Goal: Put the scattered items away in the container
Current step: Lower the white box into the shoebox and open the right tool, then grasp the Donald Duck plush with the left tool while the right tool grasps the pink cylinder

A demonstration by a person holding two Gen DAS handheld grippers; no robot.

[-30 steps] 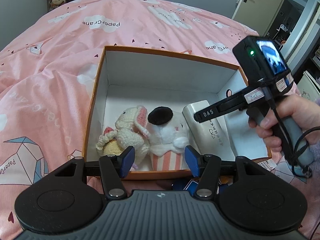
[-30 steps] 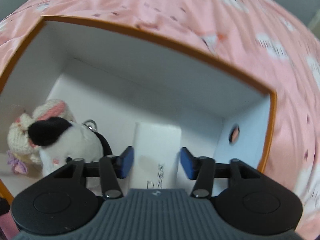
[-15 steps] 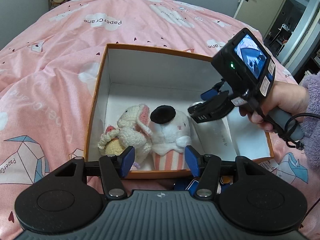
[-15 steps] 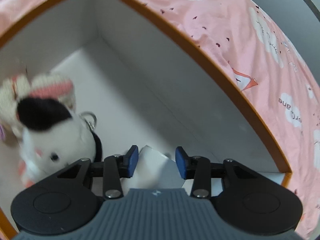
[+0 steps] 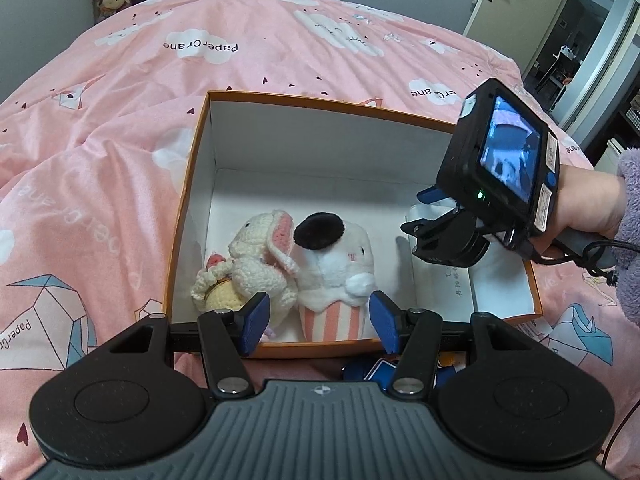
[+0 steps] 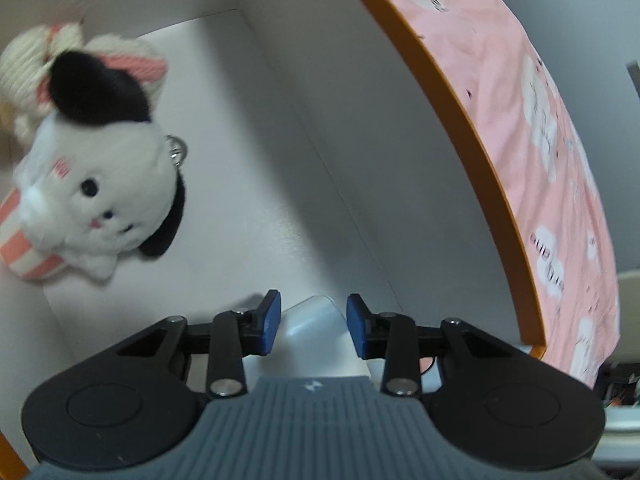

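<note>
An orange-rimmed white box (image 5: 320, 101) sits on the pink bed. Inside stand a crocheted cream bunny (image 5: 260, 264) and a white plush with a black ear in a striped cup (image 5: 340, 276). A white carton (image 5: 450, 284) lies along the box's right side. My right gripper (image 5: 420, 220) reaches down into the box (image 6: 480, 160). Its jaws are closing around the carton's end (image 6: 316, 320), which lies between the blue pads with a thin gap. My left gripper (image 5: 318, 320) hovers open at the box's near wall with nothing between its fingers.
The pink duvet (image 5: 120, 128) spreads all round the box. A blue item (image 5: 372, 368) lies on the bed under my left gripper, mostly hidden. A person's hand in a purple fleece sleeve (image 5: 630, 240) holds the right gripper. A door (image 5: 516, 12) stands behind to the right.
The right gripper has rolled, sunk deeper into the box at its right side, and narrowed its jaws around the white carton. The left gripper has stayed still.
</note>
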